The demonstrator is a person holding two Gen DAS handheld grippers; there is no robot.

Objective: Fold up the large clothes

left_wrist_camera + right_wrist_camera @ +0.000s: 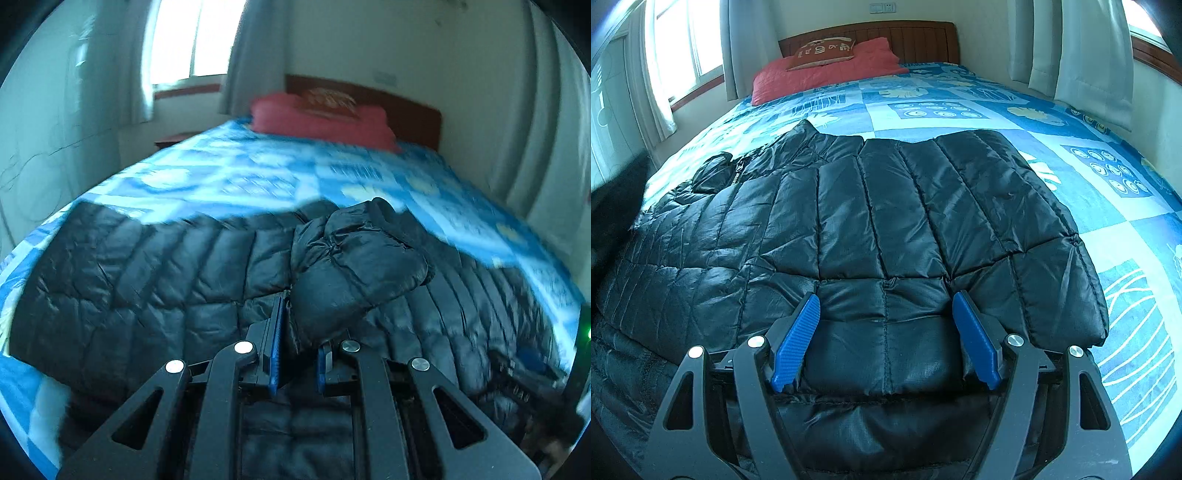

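Note:
A large black quilted puffer jacket (886,221) lies spread across the near end of the bed; it also shows in the left wrist view (147,280). My left gripper (301,328) is shut on a bunched fold of the jacket (354,266), a sleeve or hood, and holds it lifted above the jacket body. My right gripper (886,332) is open, its blue pads (794,339) spread to either side of the jacket's near edge, low over the fabric.
The bed has a blue patterned bedspread (960,107). A red pillow (827,75) and a brown cushion (822,53) lie by the wooden headboard (916,40). Curtains and windows stand at left and right.

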